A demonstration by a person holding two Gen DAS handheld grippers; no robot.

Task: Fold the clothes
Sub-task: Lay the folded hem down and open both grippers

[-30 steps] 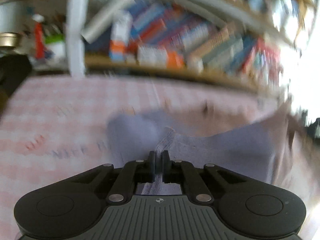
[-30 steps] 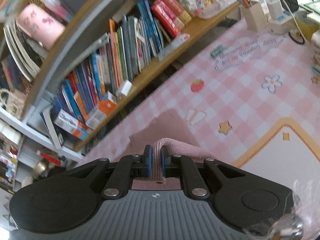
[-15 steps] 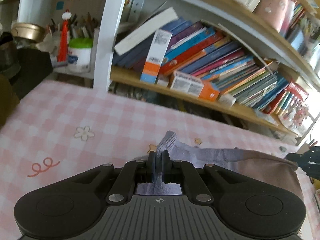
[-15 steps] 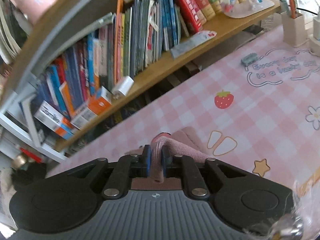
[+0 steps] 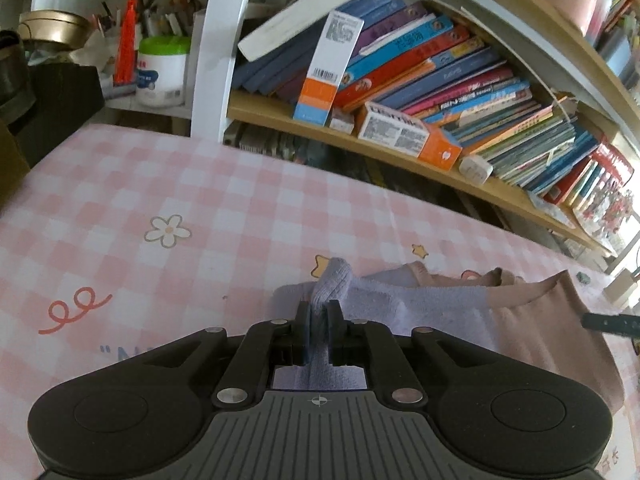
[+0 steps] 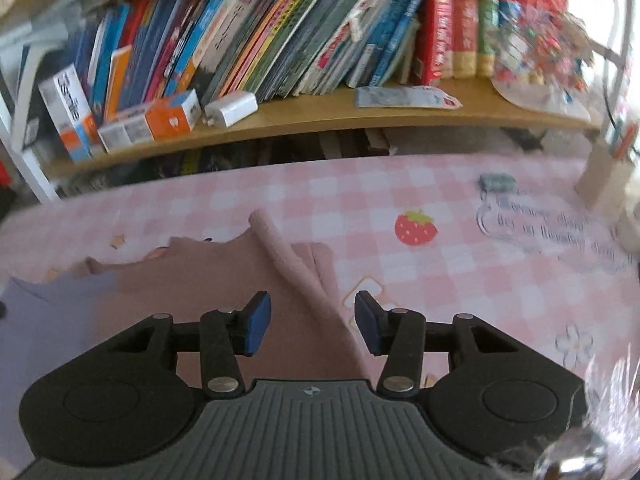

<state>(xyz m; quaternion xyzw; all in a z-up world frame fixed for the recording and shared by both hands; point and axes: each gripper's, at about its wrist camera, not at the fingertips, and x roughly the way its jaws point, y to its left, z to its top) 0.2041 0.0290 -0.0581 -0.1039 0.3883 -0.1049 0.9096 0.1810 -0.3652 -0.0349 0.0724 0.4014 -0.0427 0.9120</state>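
Note:
A knit garment, lavender at one end and dusty pink at the other, lies on the pink checked tablecloth (image 5: 200, 208). In the left wrist view my left gripper (image 5: 319, 312) is shut on a bunched lavender corner of the garment (image 5: 420, 304), held just above the cloth. In the right wrist view my right gripper (image 6: 312, 320) is open, its blue pads on either side of a raised pink fold of the garment (image 6: 288, 256), which rests on the table.
A wooden bookshelf (image 5: 400, 148) packed with books and small boxes runs along the table's far edge. A pen pot and white jar (image 5: 160, 68) stand far left. A white box (image 6: 604, 176) stands at the far right.
My right gripper has opened and let go of the pink end, which now lies on the table. My left gripper has lowered toward the table, still gripping the lavender corner.

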